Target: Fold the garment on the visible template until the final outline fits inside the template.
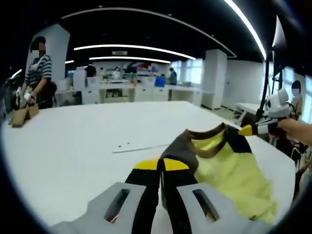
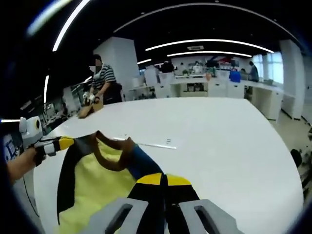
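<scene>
Yellow garment [image 1: 229, 168] with dark trim hangs stretched between both grippers above the white surface [image 1: 87, 146]. The left gripper [image 1: 162, 165] is clenched on one shoulder just ahead of its tips; the right gripper [image 2: 163, 179] clamps the other shoulder likewise.

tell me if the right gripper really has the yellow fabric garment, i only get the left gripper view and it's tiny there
observer: yes. In the right gripper view the right gripper is shut on the dark blue shoulder edge of the yellow fabric garment.
operator: what's my side look like from there
observer: the left gripper pinches a black band running down the garment's edge.
operator: table room past the right gripper
observer: the white table continues beyond it to a curved edge, floor after that.
</scene>
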The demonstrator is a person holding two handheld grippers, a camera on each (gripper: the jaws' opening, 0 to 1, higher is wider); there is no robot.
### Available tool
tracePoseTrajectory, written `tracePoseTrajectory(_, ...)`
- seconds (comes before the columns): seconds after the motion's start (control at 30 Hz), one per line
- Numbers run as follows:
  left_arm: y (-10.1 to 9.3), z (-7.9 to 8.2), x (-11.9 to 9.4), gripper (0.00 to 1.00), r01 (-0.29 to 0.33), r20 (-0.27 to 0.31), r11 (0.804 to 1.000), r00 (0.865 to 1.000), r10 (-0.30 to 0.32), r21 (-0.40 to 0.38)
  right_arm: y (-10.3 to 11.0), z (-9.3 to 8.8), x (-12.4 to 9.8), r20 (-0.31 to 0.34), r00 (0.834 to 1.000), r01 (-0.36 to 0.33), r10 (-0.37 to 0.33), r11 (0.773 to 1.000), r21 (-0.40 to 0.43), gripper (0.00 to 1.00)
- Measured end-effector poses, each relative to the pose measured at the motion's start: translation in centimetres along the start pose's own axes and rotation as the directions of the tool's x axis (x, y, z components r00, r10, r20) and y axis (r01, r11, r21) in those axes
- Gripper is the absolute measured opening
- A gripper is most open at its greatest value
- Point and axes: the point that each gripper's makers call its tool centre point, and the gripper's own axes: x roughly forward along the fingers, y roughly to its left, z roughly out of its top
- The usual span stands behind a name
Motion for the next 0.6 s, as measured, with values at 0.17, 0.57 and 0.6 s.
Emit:
tracePoseTrajectory(0.17, 0.6, -1.6, 0.9, 0.00, -0.024, -0.047, 0.997, 0.999, 0.027, 0.068, -0.8, -1.2, 2.2, -0.023, 1.000, 0.016, -0.016, 1.000, -0.003, 0.00)
tracePoseTrajectory(0.57, 2.4, -4.9, 3.6, 0.00, -0.040, -0.130, 0.993, 0.990, 0.055, 0.112, -0.2, -3.8, 3.9, -0.112, 0.994, 0.016, -0.010, 0.998, 0.055, 0.00)
tracePoseTrajectory(0.6, 2.4, -5.0, 3.7, 0.00, -0.041, -0.131, 0.993, 0.990, 0.055, 0.107, -0.1, -3.9, 3.8, -0.115, 0.993, 0.017, -0.012, 0.999, 0.051, 0.00)
